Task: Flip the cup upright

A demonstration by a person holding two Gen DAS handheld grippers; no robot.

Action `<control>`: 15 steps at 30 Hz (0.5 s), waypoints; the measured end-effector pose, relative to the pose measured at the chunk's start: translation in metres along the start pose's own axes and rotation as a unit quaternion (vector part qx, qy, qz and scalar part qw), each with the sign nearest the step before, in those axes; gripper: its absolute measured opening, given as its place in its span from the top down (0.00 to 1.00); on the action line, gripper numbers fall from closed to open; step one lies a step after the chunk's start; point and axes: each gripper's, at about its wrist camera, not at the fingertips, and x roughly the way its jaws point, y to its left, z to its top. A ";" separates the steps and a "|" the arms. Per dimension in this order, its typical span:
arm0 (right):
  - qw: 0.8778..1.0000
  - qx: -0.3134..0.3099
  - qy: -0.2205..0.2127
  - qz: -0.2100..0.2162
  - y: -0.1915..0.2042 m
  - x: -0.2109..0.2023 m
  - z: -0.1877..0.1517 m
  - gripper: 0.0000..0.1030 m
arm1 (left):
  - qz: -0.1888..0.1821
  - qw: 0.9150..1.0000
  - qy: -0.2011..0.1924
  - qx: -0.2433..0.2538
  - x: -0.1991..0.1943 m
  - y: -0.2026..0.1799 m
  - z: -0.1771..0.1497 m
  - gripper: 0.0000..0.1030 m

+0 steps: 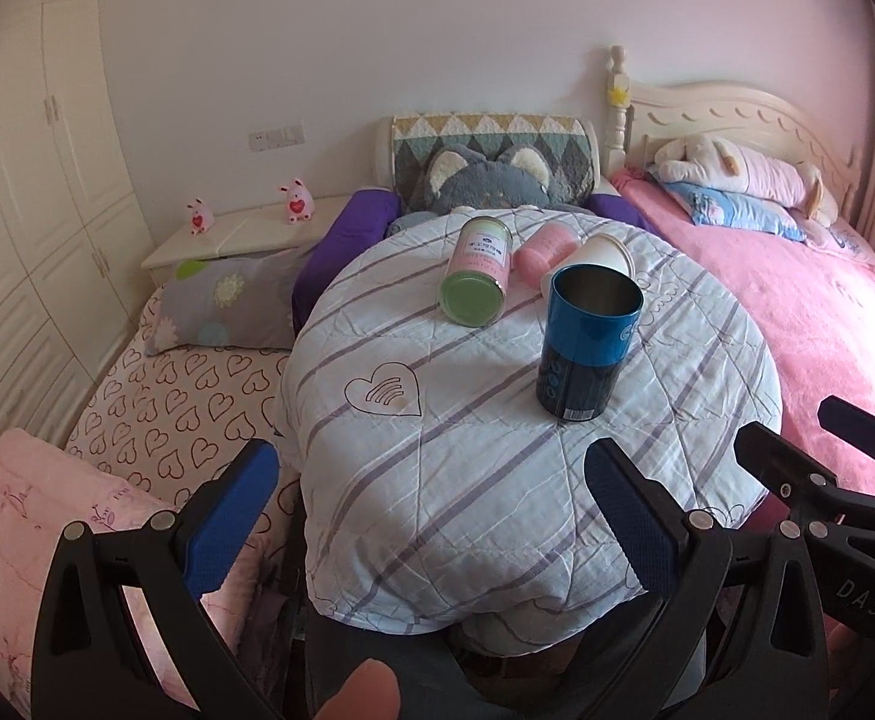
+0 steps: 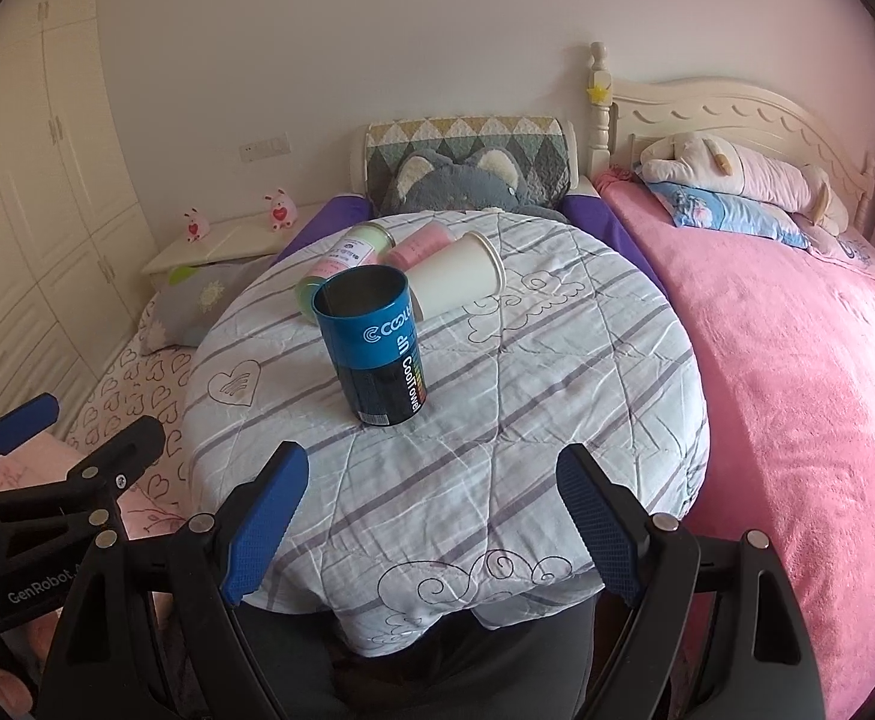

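A blue and black cup (image 1: 587,345) stands upright with its mouth open at the top on the round cloth-covered table (image 1: 437,480); it also shows in the right wrist view (image 2: 374,348). Behind it lie a white paper cup (image 2: 458,276), a pink cup (image 2: 419,245) and a green-bottomed canister (image 1: 476,270), all on their sides. My left gripper (image 1: 431,474) is open and empty at the table's near edge. My right gripper (image 2: 434,477) is open and empty, just short of the blue cup.
A pink bed (image 2: 797,360) runs along the right. A heart-print bed with a grey pillow (image 1: 221,306) lies left. A grey plush toy (image 1: 485,183) sits behind the table. A nightstand (image 1: 239,234) stands far left.
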 end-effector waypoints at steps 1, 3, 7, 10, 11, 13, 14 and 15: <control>1.000 0.000 0.000 0.000 0.000 0.000 0.000 0.16 | 0.000 1.000 0.000 0.000 0.000 0.000 0.000 0.00; 1.000 -0.001 -0.001 -0.002 0.001 -0.001 0.000 0.16 | 0.001 1.000 0.000 0.000 0.000 0.001 0.000 0.00; 1.000 -0.001 -0.001 -0.002 0.001 -0.001 0.000 0.16 | 0.001 1.000 0.000 -0.001 0.000 0.001 0.001 0.00; 1.000 -0.003 0.000 -0.001 0.001 -0.001 0.000 0.16 | 0.000 1.000 -0.001 0.000 0.000 0.001 0.001 0.00; 1.000 -0.002 0.000 -0.001 0.001 -0.001 0.000 0.16 | 0.000 1.000 0.000 0.000 0.000 0.001 0.001 0.00; 1.000 -0.002 0.000 0.000 0.002 -0.001 0.000 0.16 | 0.000 1.000 0.000 0.000 0.000 0.001 0.001 0.00; 1.000 -0.002 0.000 -0.001 0.002 -0.001 0.000 0.16 | 0.000 1.000 0.000 -0.001 0.000 0.001 0.000 0.00; 1.000 -0.002 0.000 -0.002 0.002 -0.001 0.000 0.16 | 0.000 1.000 0.000 -0.001 0.000 0.001 0.000 0.00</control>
